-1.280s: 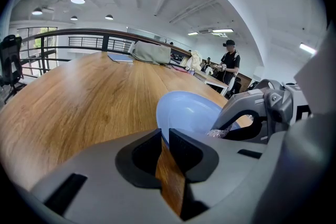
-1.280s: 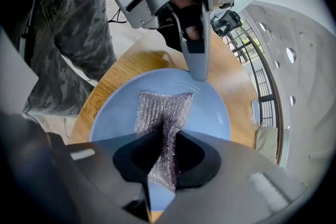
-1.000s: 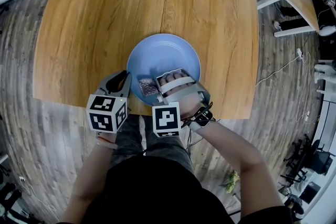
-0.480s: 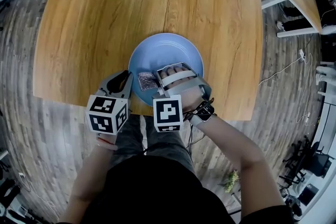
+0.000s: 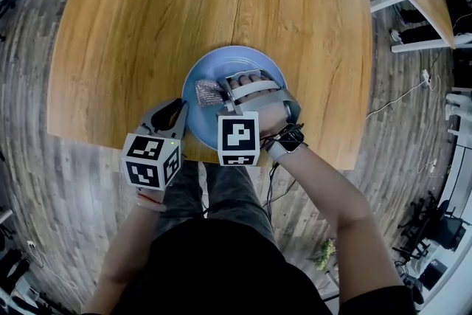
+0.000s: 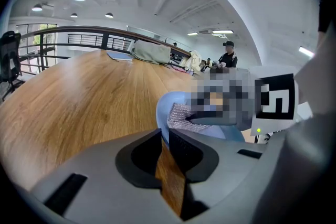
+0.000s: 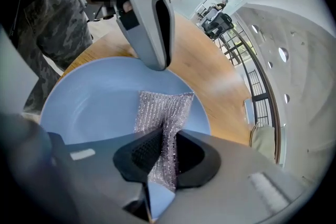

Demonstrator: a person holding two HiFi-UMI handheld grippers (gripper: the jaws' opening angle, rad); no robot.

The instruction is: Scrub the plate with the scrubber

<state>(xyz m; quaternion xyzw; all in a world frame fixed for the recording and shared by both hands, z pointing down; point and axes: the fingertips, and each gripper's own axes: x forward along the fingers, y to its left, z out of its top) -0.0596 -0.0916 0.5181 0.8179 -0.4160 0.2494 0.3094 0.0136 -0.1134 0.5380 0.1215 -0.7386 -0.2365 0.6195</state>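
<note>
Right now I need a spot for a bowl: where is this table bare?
Bare: the wooden table's broad stretch beyond the round blue plate, plus strips at its left and right. Crowded: the near edge, where the left gripper grips the plate's rim and the right gripper holds the silver mesh scrubber.

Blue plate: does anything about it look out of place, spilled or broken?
Nothing is spilled or broken. The plate sits right at the table's near edge, its rim pinched by the left claw, while the right claw holds a silvery scrubber on it. That looks like steadying, not a mishap.
</note>
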